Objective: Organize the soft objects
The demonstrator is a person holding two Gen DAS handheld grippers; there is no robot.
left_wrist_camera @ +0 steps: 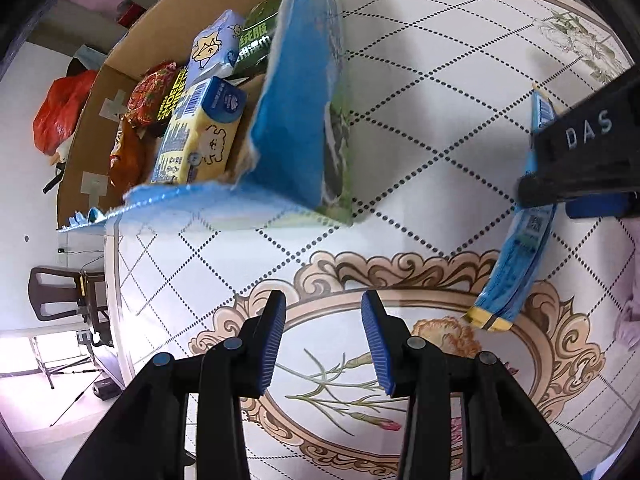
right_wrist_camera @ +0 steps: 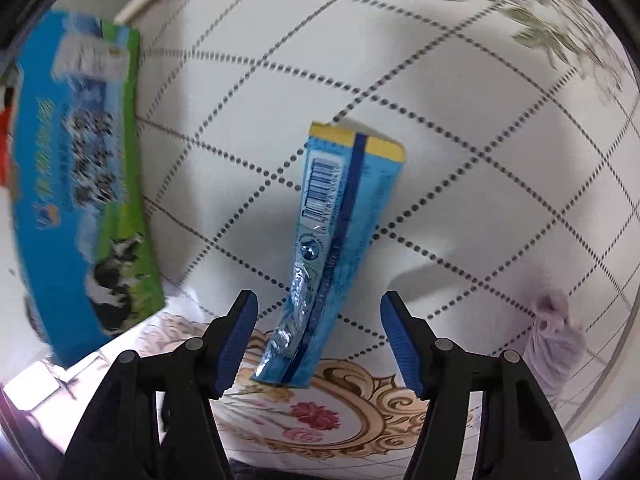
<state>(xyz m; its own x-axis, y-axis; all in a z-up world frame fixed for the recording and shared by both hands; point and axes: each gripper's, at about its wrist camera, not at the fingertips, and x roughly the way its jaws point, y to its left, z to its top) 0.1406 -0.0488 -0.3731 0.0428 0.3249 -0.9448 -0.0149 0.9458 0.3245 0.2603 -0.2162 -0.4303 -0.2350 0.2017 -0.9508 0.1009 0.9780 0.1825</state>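
Observation:
A long blue packet with a yellow end (right_wrist_camera: 340,236) lies flat on the patterned table, between and just ahead of my open right gripper (right_wrist_camera: 318,340), untouched. In the left wrist view the same packet (left_wrist_camera: 516,264) lies at the right, under the right gripper's black body (left_wrist_camera: 588,152). My left gripper (left_wrist_camera: 323,344) is open and empty over the table's floral medallion. A cardboard box with blue flaps (left_wrist_camera: 298,112) stands at the upper left, holding several soft packs, among them a yellow tissue pack (left_wrist_camera: 200,136) and a pale blue pack (left_wrist_camera: 214,48).
The box's blue and green flap (right_wrist_camera: 80,184) stands at the left of the right wrist view. A pale purple cloth (right_wrist_camera: 554,340) lies on the table at the right. The table (left_wrist_camera: 440,60) edge, a chair (left_wrist_camera: 60,296) and a red bag (left_wrist_camera: 60,112) are at the left.

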